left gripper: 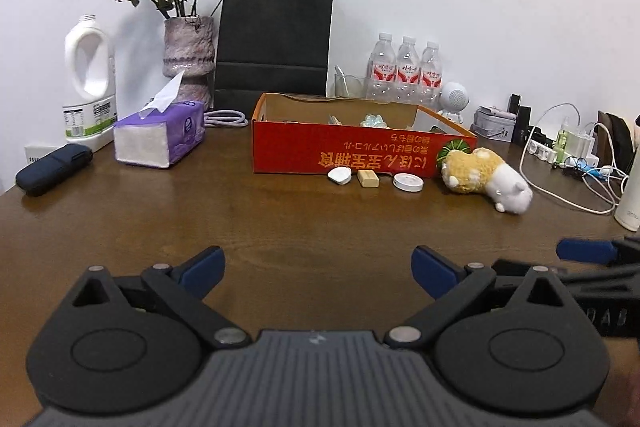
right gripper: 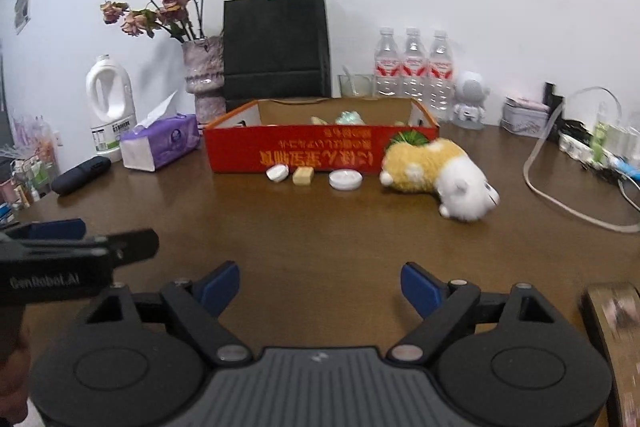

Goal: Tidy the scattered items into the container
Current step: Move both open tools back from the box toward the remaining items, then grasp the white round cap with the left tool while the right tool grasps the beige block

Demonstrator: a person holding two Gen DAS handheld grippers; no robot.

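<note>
Here, a brown wooden table (left gripper: 280,227) carries all objects. At twelve o'clock, by the wall, stands a black paper bag (left gripper: 275,39); before it lies the red cardboard box (left gripper: 352,151), open-topped, already holding a few small items. A yellow-and-white plush toy (right gripper: 436,175) lies on its side at the box's right front corner, about one o'clock, touching it. Along the box's front wall sit, left to right, a white rounded piece (left gripper: 339,176), a tan block (left gripper: 368,179) and a white round disc (left gripper: 408,182). The left claw (left gripper: 318,269) and right claw (right gripper: 320,287) both stand open and empty above bare table, at six o'clock.
</note>
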